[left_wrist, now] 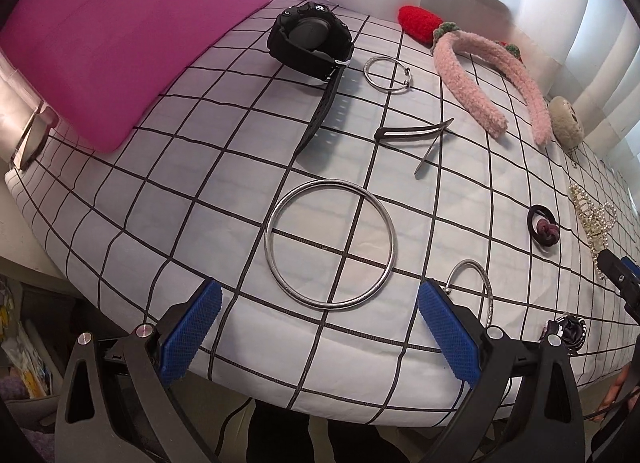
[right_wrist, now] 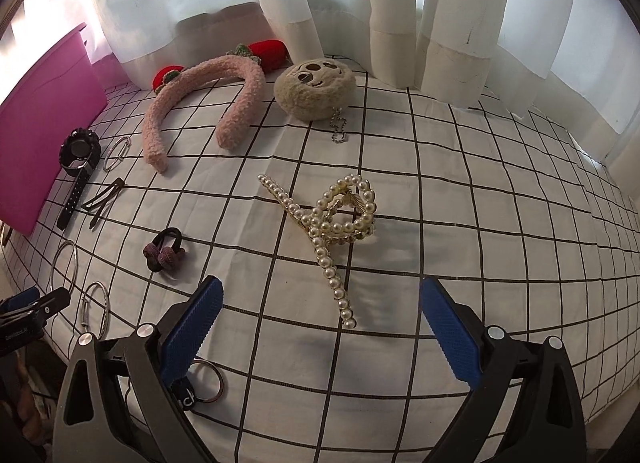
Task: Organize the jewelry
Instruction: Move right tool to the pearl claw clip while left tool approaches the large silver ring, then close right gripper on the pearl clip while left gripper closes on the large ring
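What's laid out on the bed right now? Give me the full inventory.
large bangle: 1, silver, centre front
small bangles: 2, silver, one by the watch, one near front
watch: 1, black, by pink box
hair clips: 2, dark, centre
headband: 1, pink fuzzy, back
plush charm: 1, beige, back
pearl claw clip: 1, cream, right
hair tie: 1, black
key ring: 1, metal, front edge
left gripper: jaws open
right gripper: jaws open
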Demonstrator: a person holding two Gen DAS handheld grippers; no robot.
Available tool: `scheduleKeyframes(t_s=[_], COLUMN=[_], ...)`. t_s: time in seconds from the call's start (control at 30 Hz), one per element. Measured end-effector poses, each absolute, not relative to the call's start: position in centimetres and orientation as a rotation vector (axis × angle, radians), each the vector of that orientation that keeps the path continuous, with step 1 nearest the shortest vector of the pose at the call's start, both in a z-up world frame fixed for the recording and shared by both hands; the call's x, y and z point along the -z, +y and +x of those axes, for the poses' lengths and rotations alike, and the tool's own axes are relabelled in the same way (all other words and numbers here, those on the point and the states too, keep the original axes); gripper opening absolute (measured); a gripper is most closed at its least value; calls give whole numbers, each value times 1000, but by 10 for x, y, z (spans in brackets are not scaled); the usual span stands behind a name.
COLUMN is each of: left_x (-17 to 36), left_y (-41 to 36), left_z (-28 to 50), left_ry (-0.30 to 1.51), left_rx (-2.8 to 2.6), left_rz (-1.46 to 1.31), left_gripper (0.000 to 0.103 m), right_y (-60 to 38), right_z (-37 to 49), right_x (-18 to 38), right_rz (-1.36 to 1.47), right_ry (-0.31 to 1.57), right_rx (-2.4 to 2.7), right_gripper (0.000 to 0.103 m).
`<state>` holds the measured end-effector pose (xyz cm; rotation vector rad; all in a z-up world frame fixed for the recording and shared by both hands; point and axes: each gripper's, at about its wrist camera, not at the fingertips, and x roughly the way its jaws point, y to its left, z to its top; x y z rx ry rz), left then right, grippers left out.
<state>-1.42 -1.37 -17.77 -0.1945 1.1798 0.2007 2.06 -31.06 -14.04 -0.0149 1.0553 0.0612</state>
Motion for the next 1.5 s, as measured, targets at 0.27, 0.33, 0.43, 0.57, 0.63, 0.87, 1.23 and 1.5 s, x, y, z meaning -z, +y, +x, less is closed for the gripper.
scheduleKeyframes(t_s=[0.27,0.33,0.43,0.57,0.63,0.87,1.23,1.5], left_x=[186,187,187,188,188,188,188,185], left_y=[-11,-10,-10,-14,-16,-15,-15,-17], left_z=[-14,-12,-9,-2,0,-2,-5,-9], left_ry=[1161,1148,1138,1125,1116,1097,1069,1056], left_rx=[-258,-265,-273,-278,-279,-270,-278,-274], left_rz=[-184,-182,-177,-178,-174,-174,-165,-165], left_gripper=[97,97,98,98,98,98,98,89], right_y=[-311,-312,-313,-315,-318,-315,-312,-306], right_z=[32,34,37,43,44,47,47,57], right_x=[149,152,154,159,161,162,165,165], right_rz=[-13,-11,-16,-13,-4,-59,-83,-89], right_ry=[1053,1056,1054,1072,1079,1063,1023,1038], right_rx=[-87,-88,-83,-71,-69,-41,-69,-79], right_gripper=[94,94,94,94,94,94,95,93])
